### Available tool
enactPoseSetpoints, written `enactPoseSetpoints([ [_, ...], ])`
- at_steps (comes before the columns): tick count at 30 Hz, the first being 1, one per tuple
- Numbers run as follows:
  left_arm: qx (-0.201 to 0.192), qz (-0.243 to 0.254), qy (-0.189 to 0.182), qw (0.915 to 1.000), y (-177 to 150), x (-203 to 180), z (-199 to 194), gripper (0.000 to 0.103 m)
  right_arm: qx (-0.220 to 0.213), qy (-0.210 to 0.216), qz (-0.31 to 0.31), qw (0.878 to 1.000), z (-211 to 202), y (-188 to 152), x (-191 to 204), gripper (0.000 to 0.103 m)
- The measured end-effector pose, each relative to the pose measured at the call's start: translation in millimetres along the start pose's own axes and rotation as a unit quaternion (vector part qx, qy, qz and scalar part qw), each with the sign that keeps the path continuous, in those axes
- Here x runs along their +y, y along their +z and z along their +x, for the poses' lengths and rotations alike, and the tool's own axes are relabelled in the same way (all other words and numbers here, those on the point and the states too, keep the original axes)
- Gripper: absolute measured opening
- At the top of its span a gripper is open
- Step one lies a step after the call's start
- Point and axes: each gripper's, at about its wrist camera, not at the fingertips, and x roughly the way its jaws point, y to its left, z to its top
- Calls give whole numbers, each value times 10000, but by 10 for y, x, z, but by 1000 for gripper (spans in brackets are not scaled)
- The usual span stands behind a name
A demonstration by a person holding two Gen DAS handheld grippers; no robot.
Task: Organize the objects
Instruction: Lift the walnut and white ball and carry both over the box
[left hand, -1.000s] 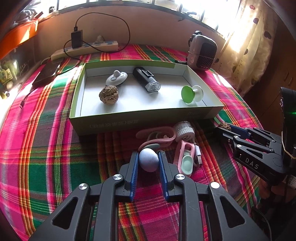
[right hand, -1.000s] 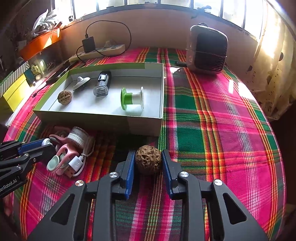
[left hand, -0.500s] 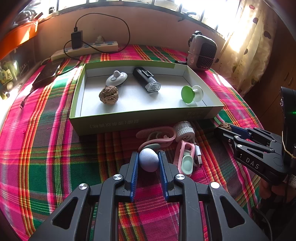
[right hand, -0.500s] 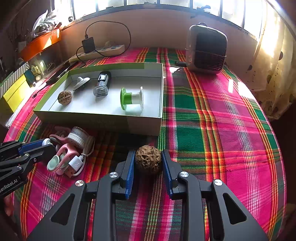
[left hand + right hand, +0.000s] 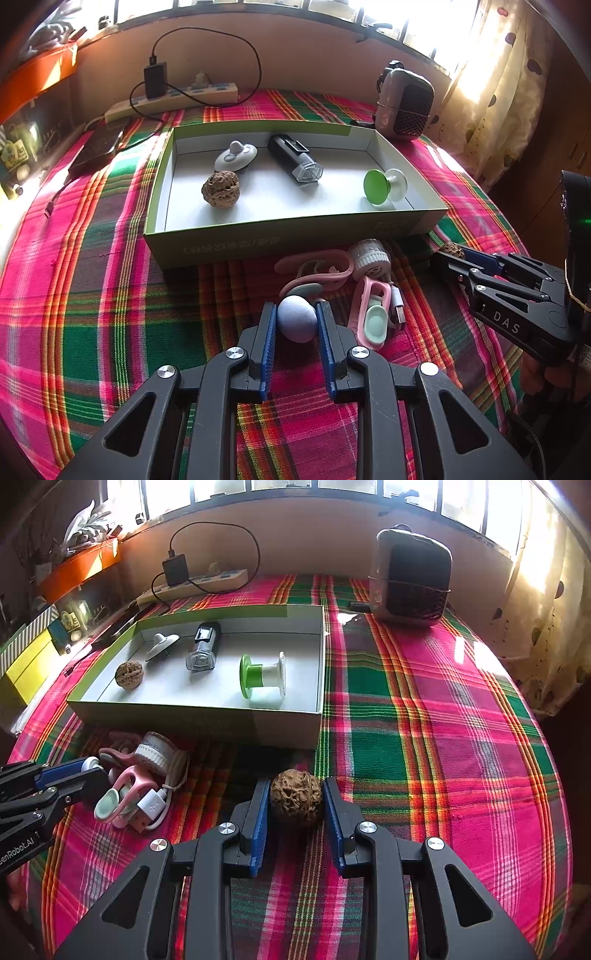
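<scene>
Box (image 5: 295, 240) holds four items; left tongs (image 5: 296, 321) grip blue egg (image 5: 297, 323), right tongs (image 5: 295, 803) grip walnut (image 5: 295, 801); pink clutter (image 5: 369, 306) remains by box's front edge

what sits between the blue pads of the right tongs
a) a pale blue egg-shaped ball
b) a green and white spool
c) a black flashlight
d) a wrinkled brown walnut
d: the right tongs close on the wrinkled brown walnut; the pale blue egg-shaped ball is in the left tongs, and spool and flashlight lie in the green-edged cardboard box.
</scene>
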Motion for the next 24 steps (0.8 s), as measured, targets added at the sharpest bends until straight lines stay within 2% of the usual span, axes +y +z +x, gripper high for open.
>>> enactPoseSetpoints([
  [24, -479, 137, -44, 9988, 156, -56, -359, 20, -449, 205, -32, 9988, -381, 189, 81, 29],
])
